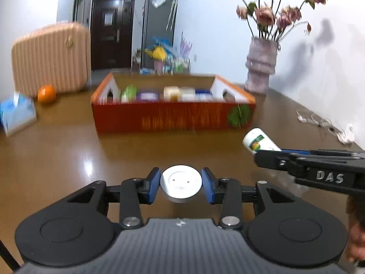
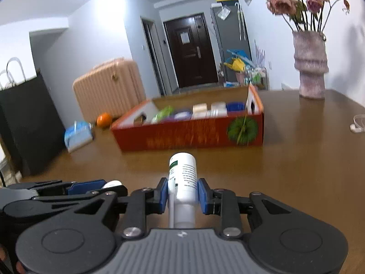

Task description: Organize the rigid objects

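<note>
Nearest the left wrist camera, the left hand-held gripper (image 1: 181, 183) is clenched on a flat white round container (image 1: 181, 183), its blue pads (image 1: 153, 185) pressing the rim on both sides, the disc held clear above the brown counter (image 1: 68, 159). Beside it, the right hand-held gripper (image 2: 183, 193) grasps a white bottle (image 2: 183, 178) by its body, the blue pads (image 2: 162, 194) tight against it; the bottle lies along the gripper's line, one end pointing toward the box. In the left view that gripper reaches in from the right edge at the same height, and part of a hand (image 1: 357, 239) shows behind it. Both grippers point forward and slightly downward, side by side.

Farther in, at mid-counter, stands an open orange box (image 2: 189, 134) already holding a row of small packs and jars. Toward the counter's left edge lie an orange (image 2: 104, 119) and a blue tissue pack (image 2: 77, 135), with a ribbed pink suitcase (image 2: 107, 86) behind them. Near the far right corner stands a vase of dried roses (image 2: 310, 64).
</note>
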`<state>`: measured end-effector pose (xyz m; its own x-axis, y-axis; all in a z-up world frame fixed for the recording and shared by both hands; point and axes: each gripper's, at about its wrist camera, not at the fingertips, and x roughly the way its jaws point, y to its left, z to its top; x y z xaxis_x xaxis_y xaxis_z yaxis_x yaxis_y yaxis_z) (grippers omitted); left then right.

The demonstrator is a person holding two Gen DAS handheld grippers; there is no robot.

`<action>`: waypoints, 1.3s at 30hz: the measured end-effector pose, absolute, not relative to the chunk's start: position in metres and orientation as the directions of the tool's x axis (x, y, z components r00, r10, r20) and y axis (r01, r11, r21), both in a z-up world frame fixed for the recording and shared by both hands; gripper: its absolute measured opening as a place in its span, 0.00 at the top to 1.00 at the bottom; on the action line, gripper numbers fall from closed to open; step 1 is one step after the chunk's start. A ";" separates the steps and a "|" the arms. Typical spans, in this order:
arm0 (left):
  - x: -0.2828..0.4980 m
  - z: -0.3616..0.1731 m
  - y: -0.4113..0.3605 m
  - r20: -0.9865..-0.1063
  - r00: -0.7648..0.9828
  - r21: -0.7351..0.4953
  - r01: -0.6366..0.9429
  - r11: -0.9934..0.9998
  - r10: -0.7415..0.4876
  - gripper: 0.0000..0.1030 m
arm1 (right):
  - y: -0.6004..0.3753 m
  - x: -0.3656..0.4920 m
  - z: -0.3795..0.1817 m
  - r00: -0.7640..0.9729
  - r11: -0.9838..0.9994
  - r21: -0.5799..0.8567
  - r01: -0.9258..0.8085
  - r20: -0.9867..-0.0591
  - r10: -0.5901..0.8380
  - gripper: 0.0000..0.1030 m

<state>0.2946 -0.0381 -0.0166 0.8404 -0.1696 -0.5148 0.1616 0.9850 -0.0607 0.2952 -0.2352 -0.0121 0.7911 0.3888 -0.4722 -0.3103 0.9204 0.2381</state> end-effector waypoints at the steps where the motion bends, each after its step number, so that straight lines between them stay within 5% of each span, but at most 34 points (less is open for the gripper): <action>1: 0.308 -0.008 -0.038 -0.505 0.847 -0.050 0.163 0.985 -0.165 0.61 | -0.239 0.303 -0.007 0.794 0.918 0.243 -0.312 -0.463 0.392 0.74; 8: 0.445 0.022 -0.029 -0.597 0.778 -0.103 0.170 0.980 -0.198 0.61 | -0.265 0.410 0.048 0.836 0.911 0.290 -0.293 -0.384 0.392 0.74; 11: 0.503 0.018 -0.031 -0.648 0.729 -0.119 0.189 0.975 -0.220 0.61 | -0.274 0.491 0.055 0.794 0.892 0.375 -0.253 -0.446 0.413 0.74; 18: 0.573 -0.012 -0.039 -0.721 0.660 -0.103 0.202 0.974 -0.213 0.61 | -0.246 0.590 0.027 0.773 0.980 0.145 -0.140 -0.603 0.199 0.74; 29: 0.586 -0.021 -0.032 -0.732 0.648 -0.124 0.176 0.976 -0.210 0.53 | -0.223 0.602 0.009 0.808 0.986 -0.028 -0.163 -0.577 0.117 0.73; 39: 0.550 0.021 -0.020 -0.687 0.706 -0.083 0.155 0.984 -0.169 0.49 | -0.236 0.577 0.047 0.824 0.982 0.021 -0.185 -0.542 0.167 0.67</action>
<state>0.5502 -0.0201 0.0213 0.7063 -0.1691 -0.6875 0.1550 0.9844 -0.0828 0.5770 -0.2361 0.0468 0.8236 0.1667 -0.5421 -0.1852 0.9825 0.0206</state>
